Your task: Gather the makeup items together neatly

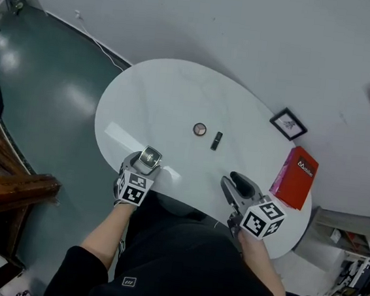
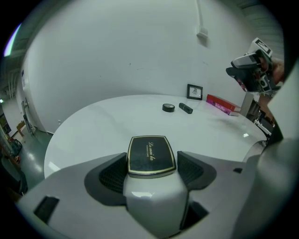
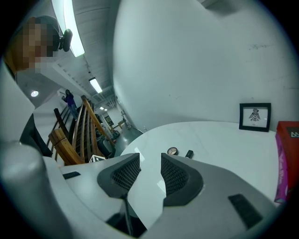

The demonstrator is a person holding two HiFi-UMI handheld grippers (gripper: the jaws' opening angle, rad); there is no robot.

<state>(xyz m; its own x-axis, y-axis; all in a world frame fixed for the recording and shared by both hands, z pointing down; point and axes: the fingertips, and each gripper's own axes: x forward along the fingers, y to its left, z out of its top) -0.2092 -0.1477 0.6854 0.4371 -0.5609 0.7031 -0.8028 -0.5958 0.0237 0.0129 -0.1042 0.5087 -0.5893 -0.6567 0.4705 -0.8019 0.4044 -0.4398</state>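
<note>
Left hand-held gripper [image 2: 152, 163], jaws wide, is straddling the black compact [image 2: 151, 154] on the desk [image 2: 93, 126], which should sit centred and square before the jaws close.

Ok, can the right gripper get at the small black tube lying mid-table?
Probably yes. The right gripper is open and empty, and the white table between it and the small black tube is bare; the round brown compact lies beside the tube, off that line.
</note>
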